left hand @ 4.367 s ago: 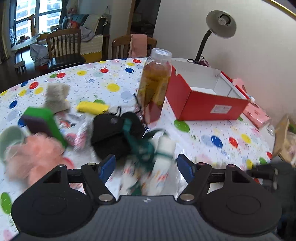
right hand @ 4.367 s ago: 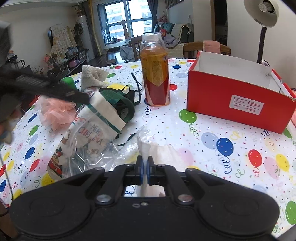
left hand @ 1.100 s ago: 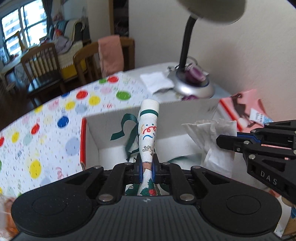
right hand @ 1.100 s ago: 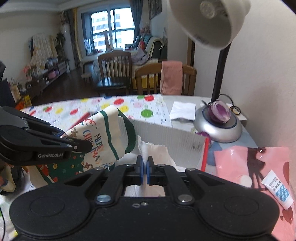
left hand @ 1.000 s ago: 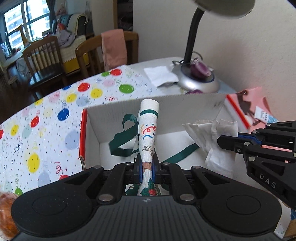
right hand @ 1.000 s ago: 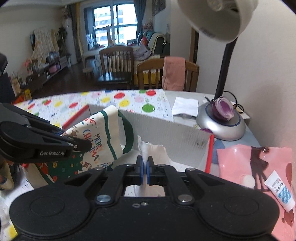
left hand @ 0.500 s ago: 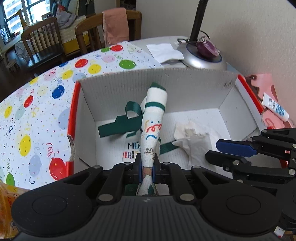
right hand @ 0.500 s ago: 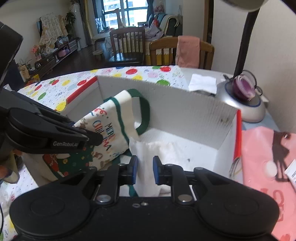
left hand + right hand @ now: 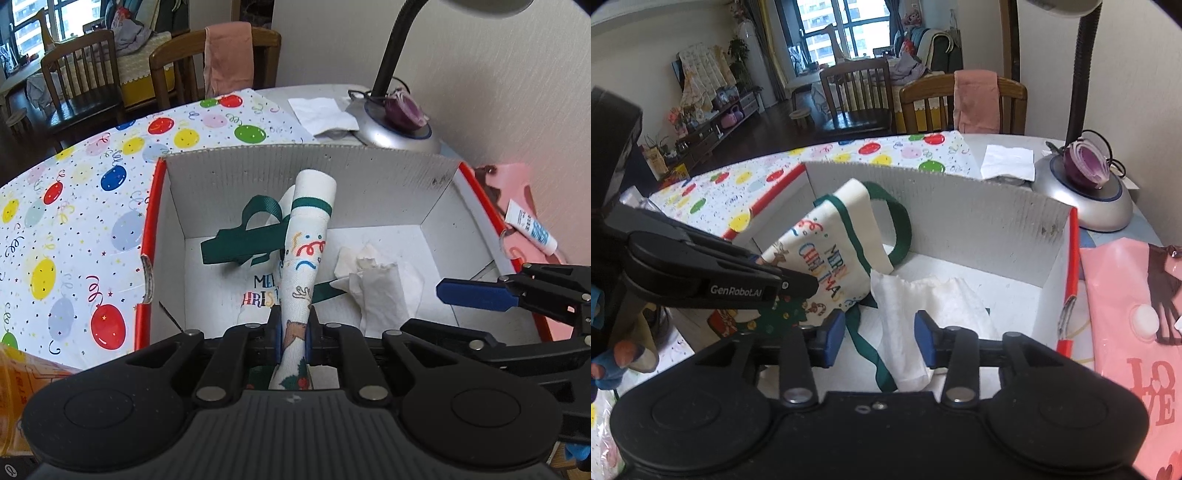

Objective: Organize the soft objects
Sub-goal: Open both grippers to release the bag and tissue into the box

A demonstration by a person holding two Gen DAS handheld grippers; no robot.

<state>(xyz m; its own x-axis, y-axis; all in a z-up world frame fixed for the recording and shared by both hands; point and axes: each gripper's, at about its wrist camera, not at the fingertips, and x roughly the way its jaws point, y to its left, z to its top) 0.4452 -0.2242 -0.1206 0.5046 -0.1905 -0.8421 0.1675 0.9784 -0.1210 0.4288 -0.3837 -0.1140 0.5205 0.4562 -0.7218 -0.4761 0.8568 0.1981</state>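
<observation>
Right gripper (image 9: 879, 341): jaws had just been opening and stood apart. The white cloth (image 9: 923, 314) lay between the blue pads, apparently slack and released; a second back it was pinched tight. It now rested on the floor of the red box (image 9: 147, 236), at about 4 o'clock from the box's centre in the left wrist view. Judged: that item delivered.

Left gripper (image 9: 293, 334): clamped together on the Christmas tote bag (image 9: 310, 236), same as a second ago. The bag stood up from the jaws toward 12 o'clock, its green strap (image 9: 240, 243) trailing to 10 o'clock over the box floor. Judged: release of the bag is the step left here.

Edges: the corrugated back wall at 12 o'clock was close beyond the bag's top; red rims ran along 9 and 3 o'clock. The lamp base (image 9: 1086, 199) sat just behind the back wall, at 2 o'clock in the right wrist view. The pink bag (image 9: 1126, 332) lay outside the right rim. The two grippers were near each other over the box; open room looked to be upward and back toward 6 o'clock.
</observation>
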